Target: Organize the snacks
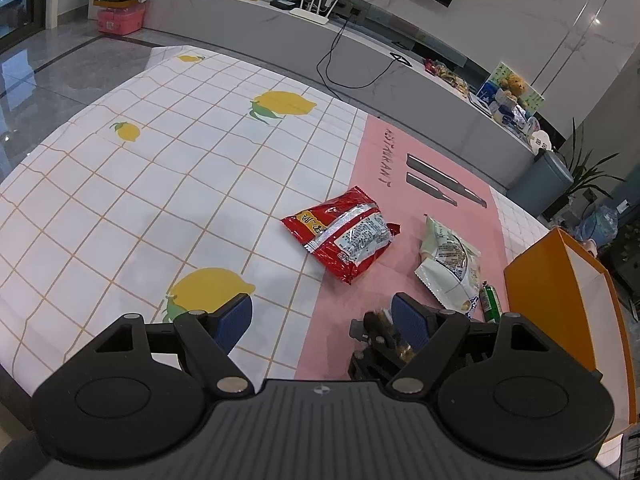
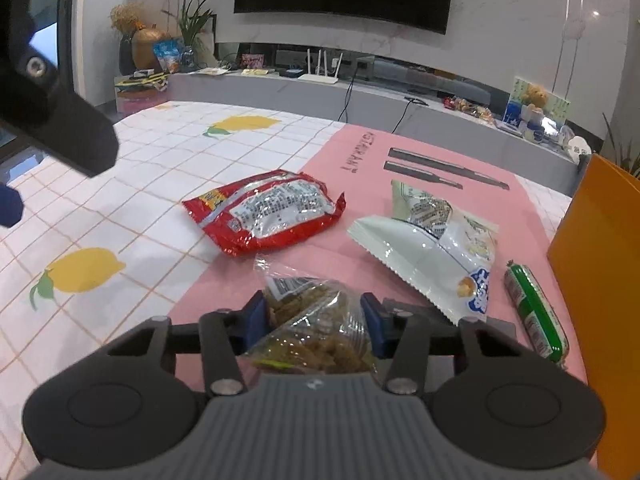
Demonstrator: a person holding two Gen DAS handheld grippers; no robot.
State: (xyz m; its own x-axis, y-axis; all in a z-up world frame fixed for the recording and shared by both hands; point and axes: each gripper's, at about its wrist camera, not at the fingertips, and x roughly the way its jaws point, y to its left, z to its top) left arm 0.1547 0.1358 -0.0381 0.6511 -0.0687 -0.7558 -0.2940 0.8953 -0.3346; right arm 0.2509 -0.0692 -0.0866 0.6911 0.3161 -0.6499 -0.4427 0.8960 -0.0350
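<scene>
My right gripper (image 2: 316, 316) is shut on a clear bag of brown snacks (image 2: 316, 320), held low over the pink mat (image 2: 352, 152). A red snack bag (image 2: 264, 212) lies ahead of it, a white snack bag (image 2: 432, 240) to its right, and a green sausage stick (image 2: 536, 312) further right. An orange box (image 2: 600, 260) stands at the right edge. My left gripper (image 1: 322, 320) is open and empty above the table, left of the right gripper. In the left wrist view the red bag (image 1: 344, 236), white bag (image 1: 448, 264) and orange box (image 1: 560, 280) lie ahead.
The table has a white checked cloth with lemon prints (image 1: 168, 184). A grey TV bench (image 2: 320, 92) with a router, cables and clutter runs behind the table. A grey bin (image 1: 540, 180) stands on the floor at the right.
</scene>
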